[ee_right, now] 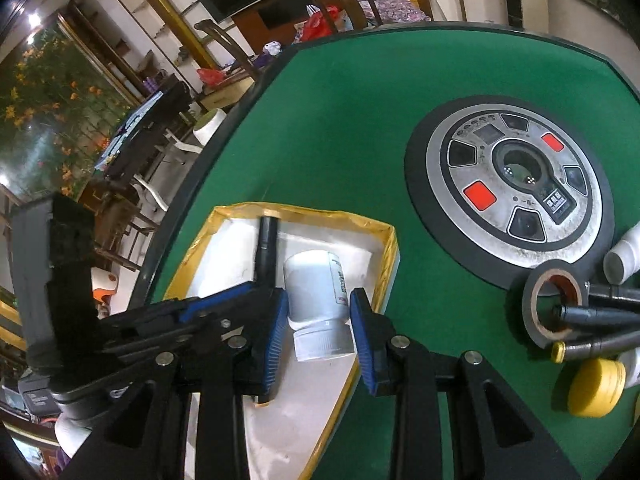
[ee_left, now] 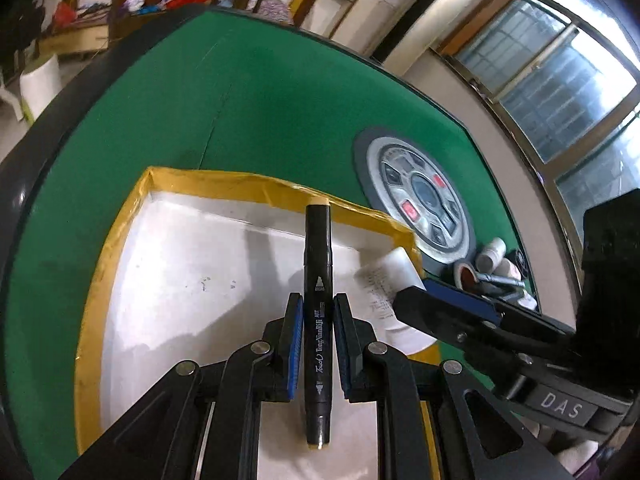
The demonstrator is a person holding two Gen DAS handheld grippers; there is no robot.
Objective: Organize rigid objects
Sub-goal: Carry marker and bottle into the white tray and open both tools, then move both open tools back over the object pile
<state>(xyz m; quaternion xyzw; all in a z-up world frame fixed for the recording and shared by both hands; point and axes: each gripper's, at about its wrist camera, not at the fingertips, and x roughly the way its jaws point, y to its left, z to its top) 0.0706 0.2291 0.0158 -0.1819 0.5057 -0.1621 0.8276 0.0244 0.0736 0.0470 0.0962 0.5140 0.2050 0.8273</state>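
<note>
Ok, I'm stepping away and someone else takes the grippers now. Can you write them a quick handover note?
Left gripper: holds a black marker over the tray.
Right gripper: pads either side of a white bottle over the same tray; the grip looks loose.
Done: neither item clearly released yet.
Left: on the green table, a tape roll, more markers, a yellow lid and another bottle.

barred window (ee_left: 560, 92) (daylit), wooden chairs (ee_right: 224, 48)
</note>
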